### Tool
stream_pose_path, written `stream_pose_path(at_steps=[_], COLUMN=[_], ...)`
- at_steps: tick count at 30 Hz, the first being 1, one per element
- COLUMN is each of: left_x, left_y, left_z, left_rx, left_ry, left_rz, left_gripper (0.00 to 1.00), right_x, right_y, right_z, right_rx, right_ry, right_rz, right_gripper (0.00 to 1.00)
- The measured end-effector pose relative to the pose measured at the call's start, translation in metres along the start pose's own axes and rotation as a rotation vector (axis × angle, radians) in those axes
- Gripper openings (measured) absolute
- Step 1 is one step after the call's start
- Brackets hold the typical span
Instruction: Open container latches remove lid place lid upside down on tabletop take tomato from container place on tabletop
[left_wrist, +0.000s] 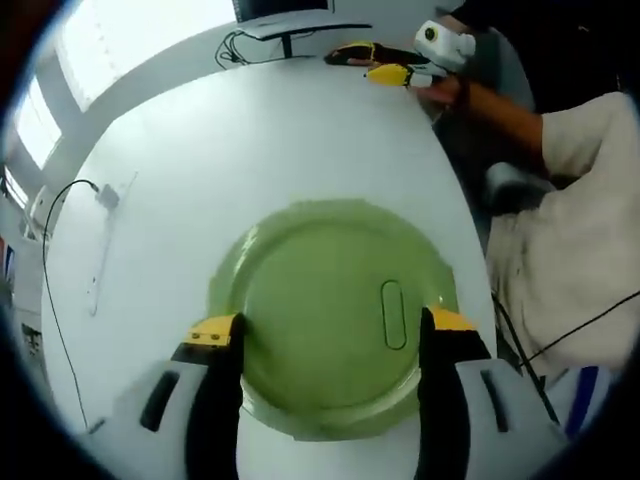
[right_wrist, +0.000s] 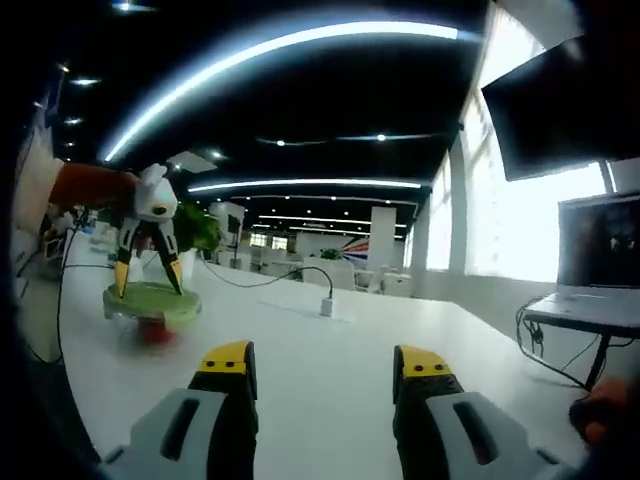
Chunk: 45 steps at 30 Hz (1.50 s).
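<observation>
Under the green lid, most of the container hidden, though a red blur beneath it, seen from the right gripper view, hints at the tomato. Left gripper spread wide, jaws straddling the lid's rim on both sides, contact hard to confirm. Lid round, pale green, with an oval tab near one jaw, close to the near edge of the white table. Right gripper wide apart, holding nothing, over bare tabletop. Farther off, a cable and small adapter.
</observation>
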<state>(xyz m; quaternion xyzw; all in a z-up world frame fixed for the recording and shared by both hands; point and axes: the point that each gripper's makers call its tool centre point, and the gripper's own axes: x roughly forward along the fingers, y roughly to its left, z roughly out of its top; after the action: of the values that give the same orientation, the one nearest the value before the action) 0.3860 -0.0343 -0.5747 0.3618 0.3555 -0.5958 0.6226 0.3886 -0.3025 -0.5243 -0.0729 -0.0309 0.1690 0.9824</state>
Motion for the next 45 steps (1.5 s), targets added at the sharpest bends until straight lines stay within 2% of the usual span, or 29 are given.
stream_pose_path(at_steps=[5, 10, 14, 26, 32, 38, 43, 45], left_x=[0.0, 0.0, 0.001, 0.0, 0.002, 0.003, 0.004, 0.005], left_y=[0.009, 0.012, 0.01, 0.0, 0.007, 0.014, 0.018, 0.019], left_z=[0.0, 0.0, 0.0, 0.0, 0.0, 0.0, 0.0, 0.0], left_rx=[-0.002, 0.002, 0.004, 0.007, 0.009, 0.011, 0.011, 0.011], left_ry=[-0.013, -0.018, -0.025, -0.034, -0.037, -0.022, -0.014, -0.012], left_rz=[-0.001, -0.002, -0.002, -0.002, -0.004, -0.005, -0.006, -0.006], left_gripper=[0.63, 0.63, 0.63, 0.63, 0.63, 0.63, 0.64, 0.64], right_x=[0.009, 0.014, 0.02, 0.023, 0.019, 0.014, 0.016, 0.018], right_y=[0.021, 0.058, 0.076, 0.141, 0.187, 0.246, 0.266, 0.268], right_z=[0.006, 0.014, 0.017, 0.034, 0.044, 0.039, 0.033, 0.031], right_rx=[-0.013, -0.094, -0.126, -0.219, -0.447, -0.662, -0.753, -0.752], right_ry=[-0.017, -0.034, -0.033, -0.118, -0.23, -0.334, -0.385, -0.386], right_rz=[0.06, 0.167, 0.206, 0.366, 0.444, 0.569, 0.623, 0.631], right_gripper=[0.5, 0.5, 0.51, 0.53, 0.53, 0.53, 0.55, 0.55])
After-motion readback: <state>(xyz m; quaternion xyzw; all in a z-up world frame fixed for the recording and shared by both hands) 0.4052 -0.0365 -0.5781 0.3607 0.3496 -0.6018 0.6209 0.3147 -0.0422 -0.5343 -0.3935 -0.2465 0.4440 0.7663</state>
